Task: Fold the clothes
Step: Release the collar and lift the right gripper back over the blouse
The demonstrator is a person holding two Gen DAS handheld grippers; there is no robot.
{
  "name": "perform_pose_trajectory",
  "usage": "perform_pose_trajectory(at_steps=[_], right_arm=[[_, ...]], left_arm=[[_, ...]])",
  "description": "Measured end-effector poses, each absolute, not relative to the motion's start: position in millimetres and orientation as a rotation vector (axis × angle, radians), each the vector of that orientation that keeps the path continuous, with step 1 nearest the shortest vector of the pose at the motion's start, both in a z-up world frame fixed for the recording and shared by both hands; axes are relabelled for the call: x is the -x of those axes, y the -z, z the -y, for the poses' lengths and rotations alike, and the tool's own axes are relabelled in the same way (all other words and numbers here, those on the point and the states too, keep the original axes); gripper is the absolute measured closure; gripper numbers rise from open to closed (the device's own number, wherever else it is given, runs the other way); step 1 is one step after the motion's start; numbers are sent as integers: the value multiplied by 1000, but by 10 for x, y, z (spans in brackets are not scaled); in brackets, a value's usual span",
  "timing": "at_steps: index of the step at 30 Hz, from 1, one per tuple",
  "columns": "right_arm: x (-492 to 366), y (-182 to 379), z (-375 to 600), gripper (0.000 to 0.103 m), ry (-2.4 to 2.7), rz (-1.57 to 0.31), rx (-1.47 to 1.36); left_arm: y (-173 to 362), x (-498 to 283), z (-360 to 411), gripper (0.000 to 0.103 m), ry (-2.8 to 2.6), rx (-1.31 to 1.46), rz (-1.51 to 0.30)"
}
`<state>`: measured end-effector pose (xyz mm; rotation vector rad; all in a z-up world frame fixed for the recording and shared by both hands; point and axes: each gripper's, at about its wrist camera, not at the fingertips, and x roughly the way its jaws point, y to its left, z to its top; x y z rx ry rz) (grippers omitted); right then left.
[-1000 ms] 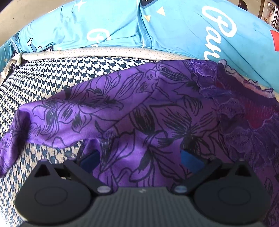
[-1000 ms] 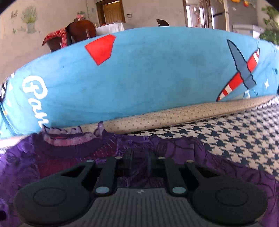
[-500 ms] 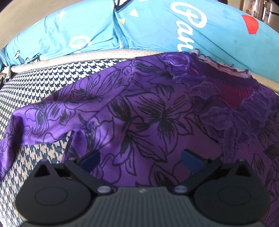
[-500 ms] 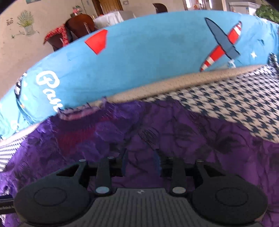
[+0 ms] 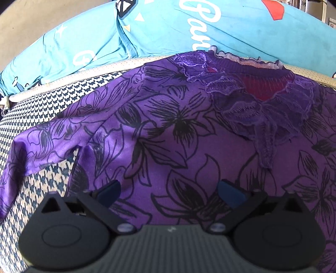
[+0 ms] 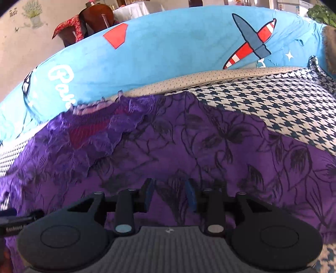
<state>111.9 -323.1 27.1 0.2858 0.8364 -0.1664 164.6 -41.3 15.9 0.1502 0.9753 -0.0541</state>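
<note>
A purple floral blouse (image 5: pixel 178 130) lies spread on the houndstooth cushion (image 5: pixel 42 100), its lace collar toward the blue pillow (image 5: pixel 163 27). The left gripper (image 5: pixel 169 192) hovers spread wide, its view catching a sleeve (image 5: pixel 48 138). The right gripper (image 6: pixel 169 194), parted narrowly and holding nothing, alone shows a wooden chair (image 6: pixel 96 16) behind.

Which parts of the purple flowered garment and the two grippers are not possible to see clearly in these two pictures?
- Left wrist view: the purple flowered garment has its lower hem hidden behind the left gripper; its right side is cut off by the edge.
- Right wrist view: the ruffled lace neckline is blurred.
- Right wrist view: the fabric under the right gripper is hidden by the gripper's body.
- Neither view shows the garment's full outline.
</note>
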Motion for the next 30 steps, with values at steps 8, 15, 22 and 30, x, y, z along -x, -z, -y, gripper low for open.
perform_pose_trajectory(at_steps=[8,15,22,30], right_arm=[[-810,-206,3018,56,132,-893,-228],[-582,-156,2868,43,133,-897,-172],[-356,-85,2607,24,151,-885,-63],[-144,-28,2470,20,190,-836,-33]], left_arm=[[-186,-1381,459,0,121,-149,-979],[-144,-1116,482,0,147,-149,-981],[-123,-872,452,0,140,-139,-969],[-128,-624,383,0,147,-117,-961]])
